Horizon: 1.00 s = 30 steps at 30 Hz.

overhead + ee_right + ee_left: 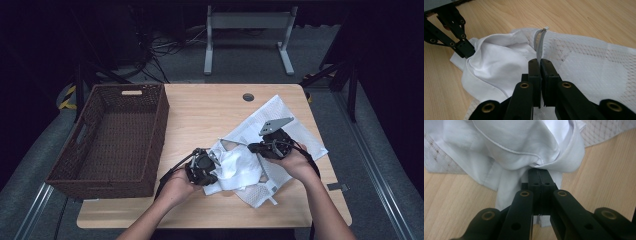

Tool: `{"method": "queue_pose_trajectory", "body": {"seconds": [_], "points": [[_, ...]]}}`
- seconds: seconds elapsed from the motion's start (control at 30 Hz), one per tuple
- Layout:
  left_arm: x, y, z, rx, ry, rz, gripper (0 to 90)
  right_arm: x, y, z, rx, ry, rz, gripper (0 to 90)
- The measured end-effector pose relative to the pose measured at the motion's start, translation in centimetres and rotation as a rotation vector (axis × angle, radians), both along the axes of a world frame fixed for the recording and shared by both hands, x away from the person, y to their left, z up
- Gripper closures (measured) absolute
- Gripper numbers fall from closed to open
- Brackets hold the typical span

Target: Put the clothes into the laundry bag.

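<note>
Roughly, the mesh laundry bag (295,135) runs from one o'clock to seven o'clock; the left hand-held gripper (214,161) clamps the white garment (235,167), the right hand-held gripper (256,148) apparently pinches the bag's grey strap (539,45), garment's far end hidden.

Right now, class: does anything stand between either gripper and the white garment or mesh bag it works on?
Nothing visible does. The left gripper is shut on the white garment, and the right gripper is shut on the mesh bag's edge strip.
</note>
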<state>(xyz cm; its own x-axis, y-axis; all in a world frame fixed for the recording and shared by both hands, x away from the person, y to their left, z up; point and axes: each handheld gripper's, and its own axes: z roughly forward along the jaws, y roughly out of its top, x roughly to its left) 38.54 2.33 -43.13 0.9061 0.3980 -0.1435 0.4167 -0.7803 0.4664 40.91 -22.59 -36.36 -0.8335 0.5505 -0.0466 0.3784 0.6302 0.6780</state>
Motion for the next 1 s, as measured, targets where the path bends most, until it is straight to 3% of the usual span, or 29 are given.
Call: {"method": "queue_pose_trajectory", "body": {"seconds": [0.23,0.57,1.0], "points": [[0.2,-1.3,0.2,-0.018,0.003,-0.006,90.0,-0.1,0.2,-0.1,-0.004,0.006,0.005,86.9],[1.8,-3.6,1.1,-0.070,0.022,0.002,90.0,-0.2,0.7,0.0,-0.003,0.003,0.020,86.9],[3.5,-5.3,1.5,-0.097,0.023,0.013,90.0,-0.3,1.0,0.1,0.002,0.003,0.037,86.9]]}}
